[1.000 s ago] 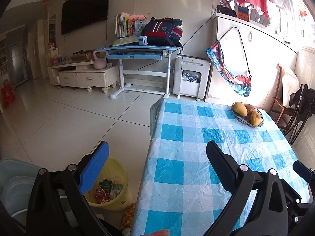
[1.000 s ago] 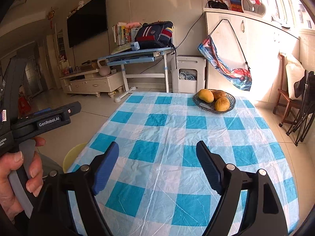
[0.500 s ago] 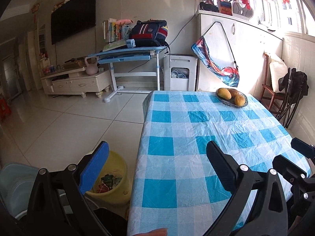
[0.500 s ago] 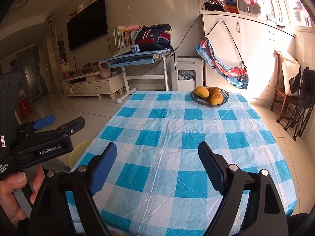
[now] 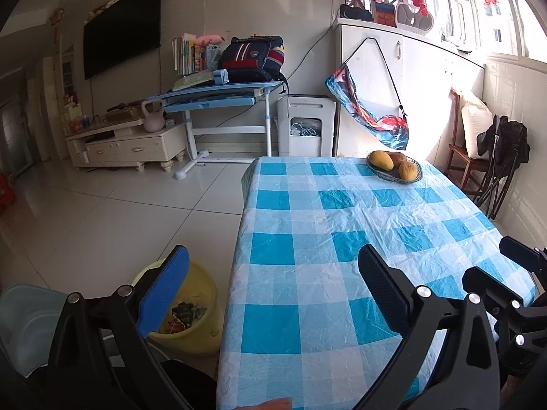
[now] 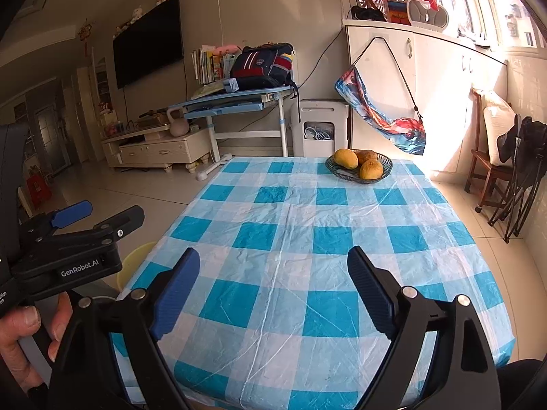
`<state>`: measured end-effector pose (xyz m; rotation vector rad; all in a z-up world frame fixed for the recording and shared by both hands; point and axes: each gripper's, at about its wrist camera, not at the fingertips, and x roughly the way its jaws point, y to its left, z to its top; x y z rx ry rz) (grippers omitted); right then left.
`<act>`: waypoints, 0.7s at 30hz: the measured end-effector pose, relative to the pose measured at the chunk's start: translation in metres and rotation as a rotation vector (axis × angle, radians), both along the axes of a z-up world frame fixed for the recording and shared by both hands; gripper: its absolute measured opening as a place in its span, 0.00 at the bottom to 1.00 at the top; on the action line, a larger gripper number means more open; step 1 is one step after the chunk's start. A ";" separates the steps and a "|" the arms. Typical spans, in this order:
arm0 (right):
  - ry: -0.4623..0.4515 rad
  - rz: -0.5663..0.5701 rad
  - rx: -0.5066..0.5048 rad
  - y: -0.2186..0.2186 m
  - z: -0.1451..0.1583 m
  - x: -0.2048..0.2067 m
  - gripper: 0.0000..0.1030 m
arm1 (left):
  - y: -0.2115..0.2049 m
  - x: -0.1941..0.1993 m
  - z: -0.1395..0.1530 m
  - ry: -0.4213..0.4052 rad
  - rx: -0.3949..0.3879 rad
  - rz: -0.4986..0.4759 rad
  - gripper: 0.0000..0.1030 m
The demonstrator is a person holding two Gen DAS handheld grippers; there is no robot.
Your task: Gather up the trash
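Note:
A yellow trash bin stands on the floor at the table's left side, with crumpled wrappers inside; its rim also shows in the right wrist view. My left gripper is open and empty, held above the table's near left edge and the bin. My right gripper is open and empty above the near part of the blue-and-white checked tablecloth. The left gripper also shows at the left of the right wrist view, held in a hand. No loose trash shows on the table.
A dark bowl of mangoes sits at the table's far end. A pale blue plastic stool stands left of the bin. A wooden chair with a black bag is on the right. A desk, TV stand and white cabinet line the far wall.
Both grippers have pulled back and risen from the table, so more of the table and bin shows. Both stay open and empty.

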<state>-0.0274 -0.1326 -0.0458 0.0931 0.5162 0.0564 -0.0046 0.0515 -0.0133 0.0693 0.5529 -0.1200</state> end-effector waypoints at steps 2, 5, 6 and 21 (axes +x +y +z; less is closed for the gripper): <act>-0.001 0.000 0.000 0.000 0.000 0.000 0.82 | -0.001 0.000 0.000 0.000 -0.001 0.000 0.93; -0.006 -0.001 -0.003 0.001 0.000 -0.001 0.82 | -0.001 0.000 0.000 0.000 0.001 0.000 0.93; -0.008 -0.002 -0.003 0.001 0.001 -0.001 0.83 | -0.001 0.000 0.000 0.000 0.001 0.000 0.93; -0.024 -0.011 -0.011 0.000 0.005 -0.003 0.84 | -0.004 -0.001 -0.001 -0.005 0.007 -0.012 0.93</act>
